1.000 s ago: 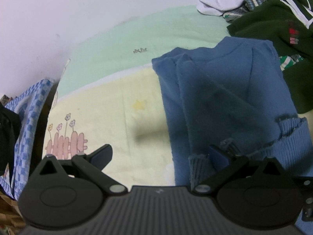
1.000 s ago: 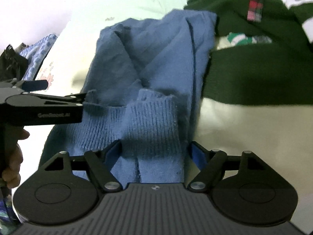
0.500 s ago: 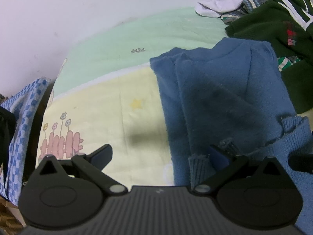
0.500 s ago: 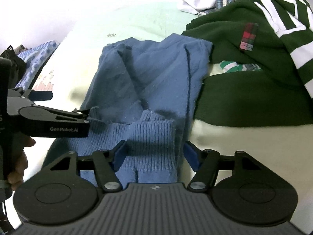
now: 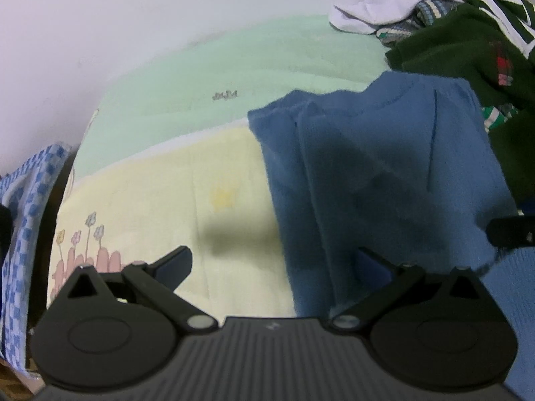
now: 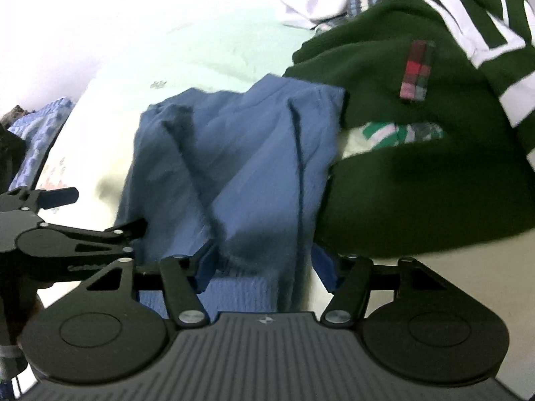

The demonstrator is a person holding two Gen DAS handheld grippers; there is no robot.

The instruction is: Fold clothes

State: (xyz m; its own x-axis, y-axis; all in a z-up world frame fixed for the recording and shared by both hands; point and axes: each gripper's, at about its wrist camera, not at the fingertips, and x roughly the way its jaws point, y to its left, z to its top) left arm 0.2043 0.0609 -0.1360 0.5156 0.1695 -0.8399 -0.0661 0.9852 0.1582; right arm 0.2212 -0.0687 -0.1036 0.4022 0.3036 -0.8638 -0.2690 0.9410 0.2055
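Bed sheet [image 5: 143, 207] in mint and pale yellow, blue sweater [image 5: 378, 173] flat on it, green sweater [image 6: 418, 153] alongside

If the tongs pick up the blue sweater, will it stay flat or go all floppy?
Probably floppy: the blue sweater is soft knit, already creased and folded over itself. It likely won't slip much, since the ribbed hem looks grippy between the right tongs, whose jaws are closing around it. Lifted from one edge, the rest would probably hang and drag on the bed sheet.
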